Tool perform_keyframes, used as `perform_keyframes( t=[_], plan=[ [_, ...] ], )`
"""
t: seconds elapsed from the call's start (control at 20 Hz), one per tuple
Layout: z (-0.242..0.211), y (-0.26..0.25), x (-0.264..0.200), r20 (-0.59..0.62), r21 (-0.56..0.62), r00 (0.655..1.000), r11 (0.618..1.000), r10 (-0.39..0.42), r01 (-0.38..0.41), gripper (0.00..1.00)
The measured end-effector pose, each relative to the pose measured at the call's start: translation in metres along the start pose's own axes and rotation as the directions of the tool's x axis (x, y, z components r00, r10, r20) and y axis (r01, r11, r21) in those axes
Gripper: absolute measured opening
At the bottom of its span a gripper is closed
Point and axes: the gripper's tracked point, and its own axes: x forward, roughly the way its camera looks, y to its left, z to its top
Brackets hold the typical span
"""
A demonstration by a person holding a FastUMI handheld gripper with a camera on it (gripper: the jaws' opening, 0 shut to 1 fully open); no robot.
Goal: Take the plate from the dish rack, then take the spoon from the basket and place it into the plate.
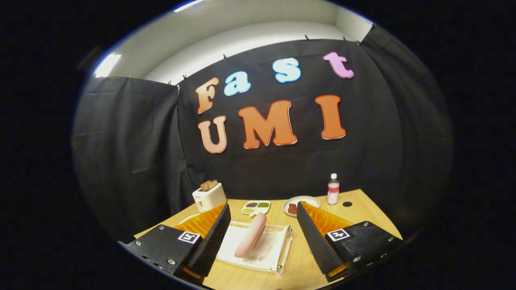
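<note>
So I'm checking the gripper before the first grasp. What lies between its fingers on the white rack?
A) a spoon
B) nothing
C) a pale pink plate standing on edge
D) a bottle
C: a pale pink plate stands on edge in the white rack, between the fingers of the open gripper, untouched.

The table [363, 213] is pale wood with a smooth, faintly satin grain. On it sits a clear plastic dish rack [278, 241], glossy at its rim, holding a matt pink plate [250, 235]. The toaster [209, 196] looks like smooth cream plastic. The bottle [333, 189] is clear, shiny plastic. The tool [264, 237], spread wide, shows ribbed, matt inner faces.
</note>
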Motion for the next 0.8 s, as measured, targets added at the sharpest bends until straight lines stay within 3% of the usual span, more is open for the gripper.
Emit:
perform_keyframes(
  t=[0.1,0.2,0.5,0.8],
  plan=[
    [-0.015,0.009,0.016,-0.095,0.055,0.995,0.998,0.026,-0.021,0.97],
    [-0.03,-0.001,0.034,-0.18,0.059,0.984,0.998,-0.003,0.014,0.97],
    [-0.065,0.005,0.069,-0.359,-0.051,0.93,0.997,-0.076,0.062,0.96],
    [-0.101,0.022,0.098,-0.503,-0.137,0.858,0.99,-0.105,0.04,0.94]
  ],
)
